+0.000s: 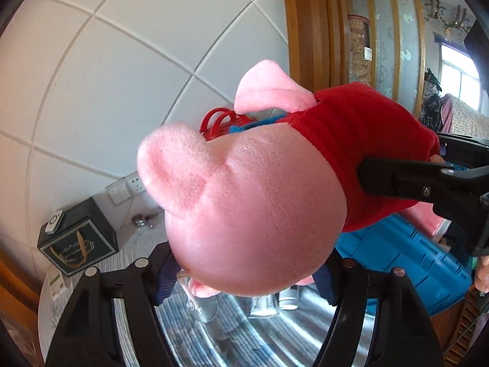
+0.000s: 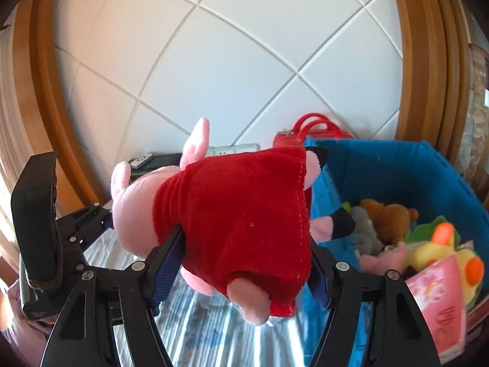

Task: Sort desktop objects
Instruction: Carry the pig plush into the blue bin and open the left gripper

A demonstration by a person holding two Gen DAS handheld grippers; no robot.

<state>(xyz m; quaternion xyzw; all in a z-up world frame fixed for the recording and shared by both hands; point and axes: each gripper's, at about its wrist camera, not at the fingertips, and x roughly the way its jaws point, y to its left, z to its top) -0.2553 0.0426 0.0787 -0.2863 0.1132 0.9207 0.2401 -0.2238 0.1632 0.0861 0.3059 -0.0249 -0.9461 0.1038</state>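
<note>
A pink plush pig [image 1: 250, 208] in a red dress hangs in the air, carried by both grippers. My left gripper [image 1: 246, 278] is shut on its big pink head, blue pads pressing either side. My right gripper [image 2: 241, 275] is shut on the pig's [image 2: 238, 214] red-dressed body. In the left wrist view the right gripper [image 1: 406, 159] reaches in from the right edge onto the dress. The left gripper [image 2: 104, 217] shows at the left of the right wrist view, at the pig's head. A blue bin [image 2: 397, 168] stands to the right, just beyond the pig's feet.
The blue bin holds several plush toys, among them a brown bear [image 2: 388, 217] and a yellow-green toy [image 2: 443, 250]. A red handbag [image 2: 311, 128] stands behind it by the tiled wall. A black gift box [image 1: 76, 238], a glass [image 1: 204, 305] and cans [image 1: 275, 302] stand on the striped tabletop below.
</note>
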